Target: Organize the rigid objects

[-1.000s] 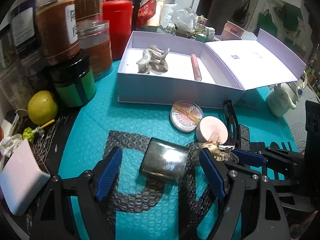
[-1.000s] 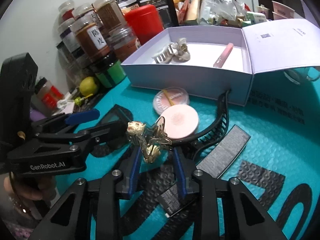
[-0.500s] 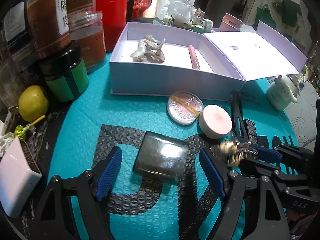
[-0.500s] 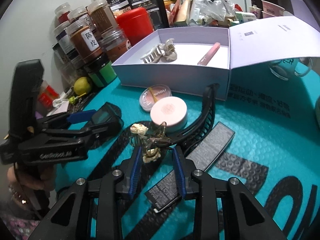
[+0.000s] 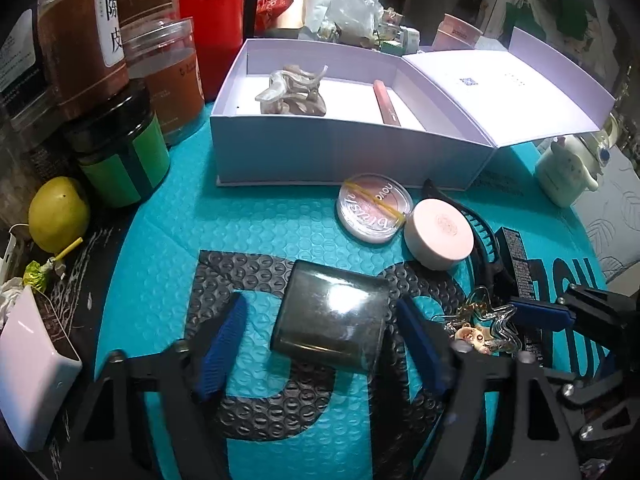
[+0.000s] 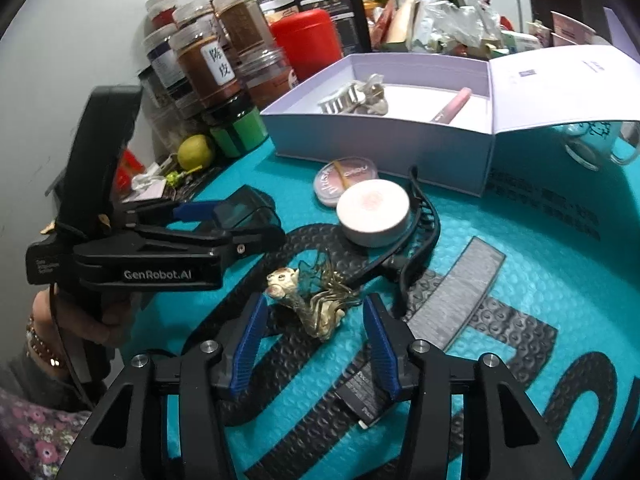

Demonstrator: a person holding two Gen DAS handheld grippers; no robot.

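My left gripper (image 5: 320,340) is open around a dark square compact (image 5: 332,322) that lies on the teal mat (image 5: 256,220). My right gripper (image 6: 312,328) is open, and a gold hair clip with a small figure (image 6: 316,300) lies on the mat between its pads; it also shows in the left wrist view (image 5: 480,328). The open white box (image 5: 344,152) at the back holds a pearly claw clip (image 5: 292,92) and a pink tube (image 5: 386,104). A clear blush compact (image 5: 374,208), a round pink case (image 5: 438,234) and a black claw clip (image 6: 420,224) lie in front of it.
Jars (image 5: 116,80), a red canister (image 5: 212,20) and a green-banded jar (image 5: 124,156) crowd the back left with a lime (image 5: 58,212). A white block (image 5: 32,364) is at the left edge. A grey flat box (image 6: 460,292) lies on the mat. A white mug (image 5: 568,172) stands at right.
My right gripper has opened and let go of the gold hair clip, which now lies on the mat. My left gripper has come closer around the dark compact.
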